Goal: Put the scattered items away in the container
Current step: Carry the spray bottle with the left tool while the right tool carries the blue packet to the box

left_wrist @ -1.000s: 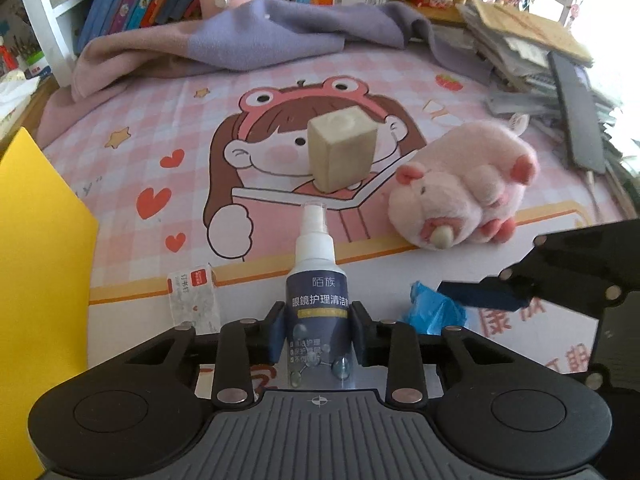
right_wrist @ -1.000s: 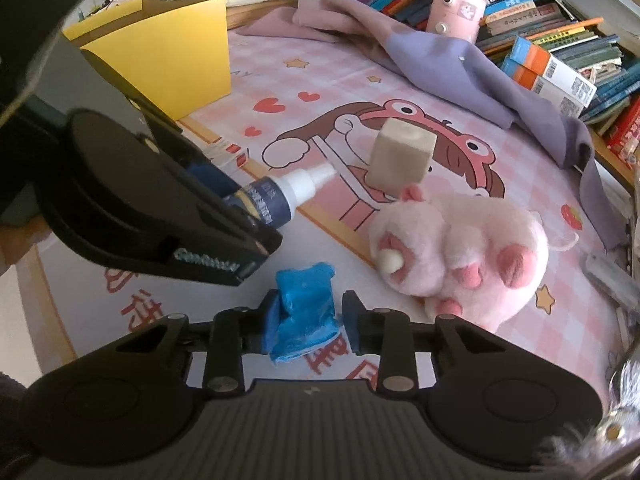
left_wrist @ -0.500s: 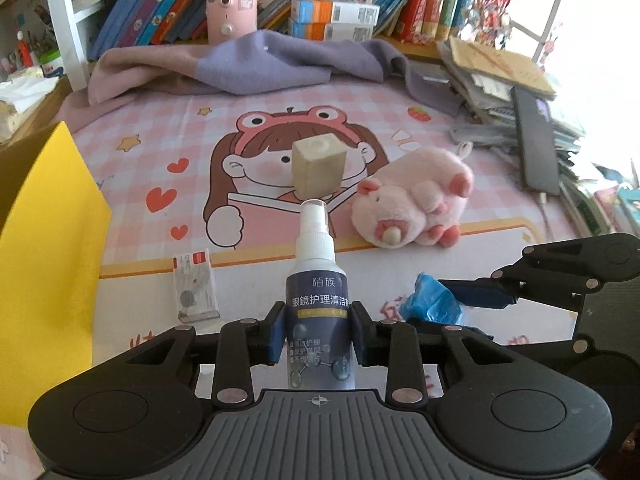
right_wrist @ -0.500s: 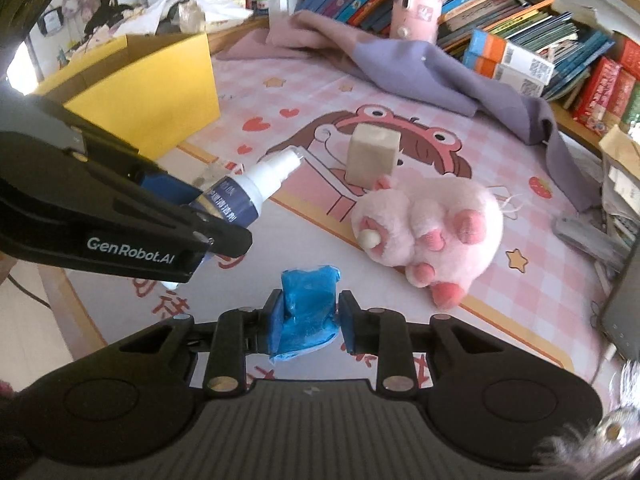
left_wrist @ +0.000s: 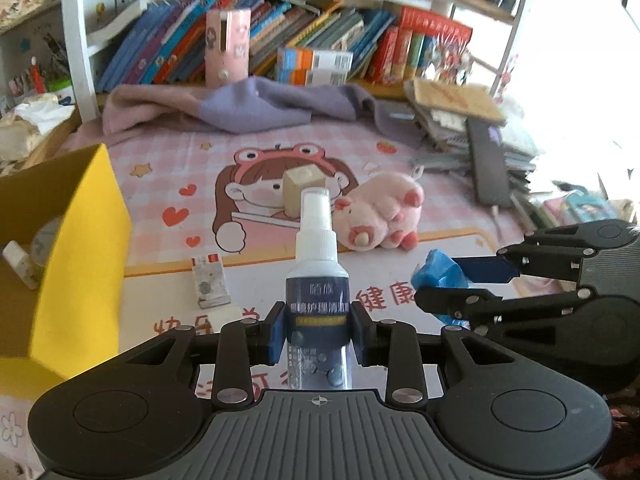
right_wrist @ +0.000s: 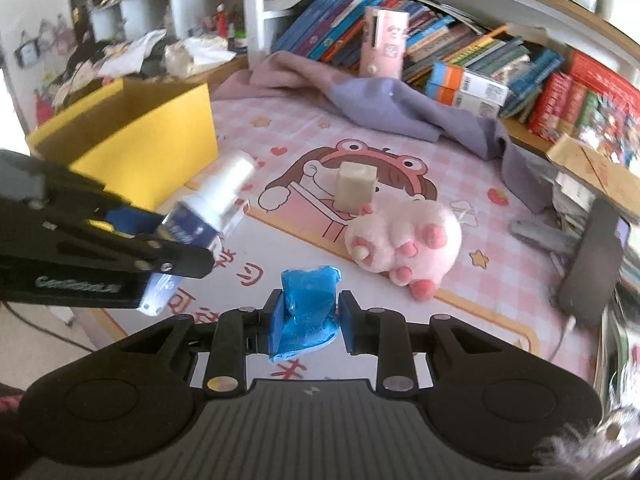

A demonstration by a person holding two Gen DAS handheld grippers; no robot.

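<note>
My left gripper (left_wrist: 318, 330) is shut on a spray bottle (left_wrist: 317, 276) with a dark blue label and white nozzle, held above the mat. My right gripper (right_wrist: 307, 320) is shut on a crumpled blue plastic bag (right_wrist: 306, 312); it also shows in the left wrist view (left_wrist: 438, 276). The yellow cardboard box (left_wrist: 86, 248) stands open at the left and also shows in the right wrist view (right_wrist: 152, 140). On the pink cartoon mat lie a pink plush pig (left_wrist: 380, 212), a beige cube (left_wrist: 302, 190) and a small clear packet (left_wrist: 208, 280).
A purple cloth (left_wrist: 256, 108) is heaped at the back of the mat before a shelf of books (left_wrist: 320, 48). A pink case (left_wrist: 227, 48) stands there. Stacked papers and a dark tablet (left_wrist: 486, 164) lie at the right.
Both grippers have risen and pulled back from the mat with their objects held. The yellow box now shows more fully at the left, with its open inside in view.
</note>
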